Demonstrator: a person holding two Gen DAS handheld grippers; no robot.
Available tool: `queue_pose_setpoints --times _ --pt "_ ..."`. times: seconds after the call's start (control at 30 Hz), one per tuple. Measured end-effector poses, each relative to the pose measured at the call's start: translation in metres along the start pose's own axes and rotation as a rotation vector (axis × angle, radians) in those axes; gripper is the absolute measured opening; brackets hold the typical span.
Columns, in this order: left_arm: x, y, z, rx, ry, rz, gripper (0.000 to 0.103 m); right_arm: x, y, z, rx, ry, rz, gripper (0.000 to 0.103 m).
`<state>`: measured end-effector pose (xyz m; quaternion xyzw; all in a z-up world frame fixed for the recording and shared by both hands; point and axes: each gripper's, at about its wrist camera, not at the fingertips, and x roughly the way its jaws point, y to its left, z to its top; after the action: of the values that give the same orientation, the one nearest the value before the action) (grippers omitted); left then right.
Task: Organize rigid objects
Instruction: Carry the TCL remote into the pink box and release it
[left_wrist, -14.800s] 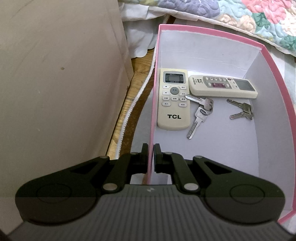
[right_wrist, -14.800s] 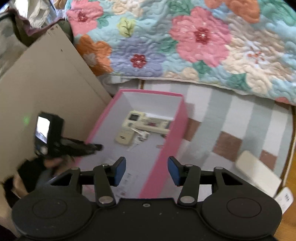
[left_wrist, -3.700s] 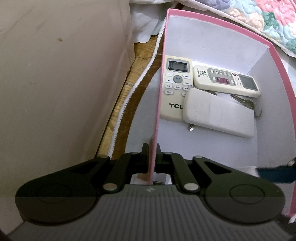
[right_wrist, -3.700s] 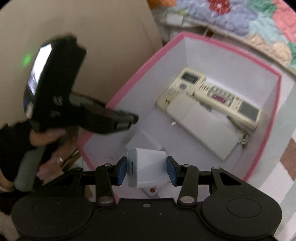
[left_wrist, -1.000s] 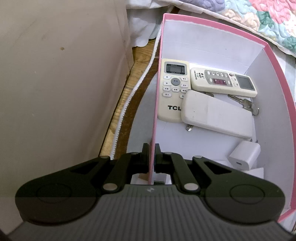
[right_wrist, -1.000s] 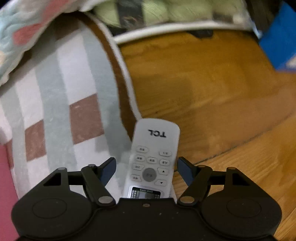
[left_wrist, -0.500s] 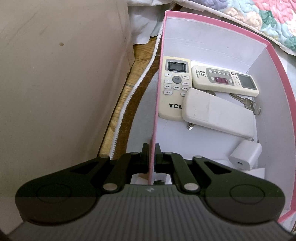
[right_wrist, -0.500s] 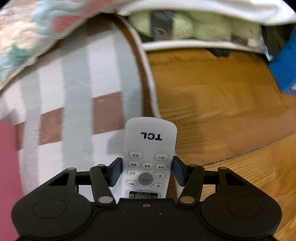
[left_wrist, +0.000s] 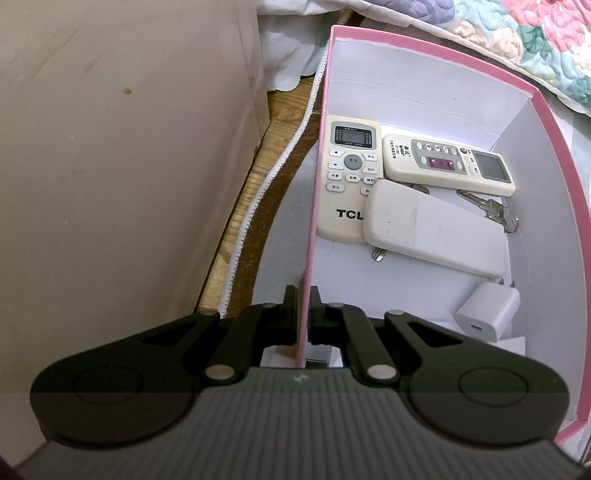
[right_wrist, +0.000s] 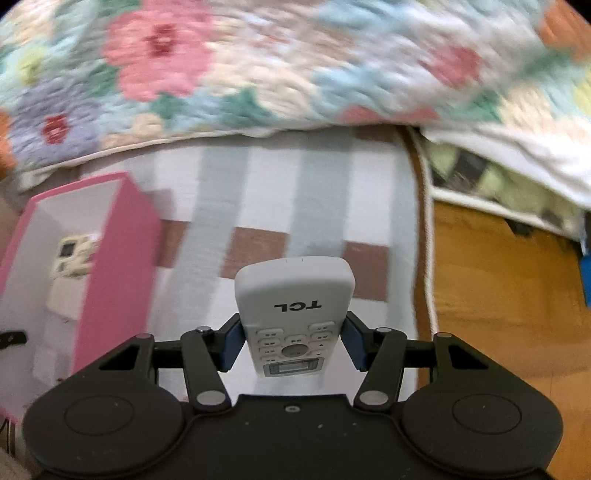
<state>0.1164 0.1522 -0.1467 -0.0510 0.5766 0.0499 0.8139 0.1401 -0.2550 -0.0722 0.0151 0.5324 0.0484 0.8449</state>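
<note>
Right wrist view: the right gripper clamps a white TCL remote, lifted clear above the striped rug, with the pink box to the left and a floral quilt beyond. Left wrist view: the left gripper pinches the box's near-left wall. Inside lie a charger by the right wall, a face-down remote, keys, and two more remotes toward the far wall.

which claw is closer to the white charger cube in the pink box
Left. The left claw is clamped on the pink box wall, with the charger cube just inside. The right claw is outside the box over the rug, holding a TCL remote.
</note>
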Motion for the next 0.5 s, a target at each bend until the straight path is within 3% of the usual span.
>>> queue_pose_setpoints --times 0.23,0.4,0.5 --pt "-0.002 0.004 0.001 -0.007 -0.004 -0.019 0.004 -0.041 0.063 0.007 -0.182 -0.069 0.089 0.061" --pt "-0.003 0.01 0.002 -0.021 -0.003 -0.046 0.004 -0.069 0.118 0.008 -0.381 -0.103 0.23 0.061" --pt "-0.004 0.01 0.001 -0.02 -0.005 -0.05 0.004 -0.067 0.149 0.005 -0.467 -0.069 0.345 0.061"
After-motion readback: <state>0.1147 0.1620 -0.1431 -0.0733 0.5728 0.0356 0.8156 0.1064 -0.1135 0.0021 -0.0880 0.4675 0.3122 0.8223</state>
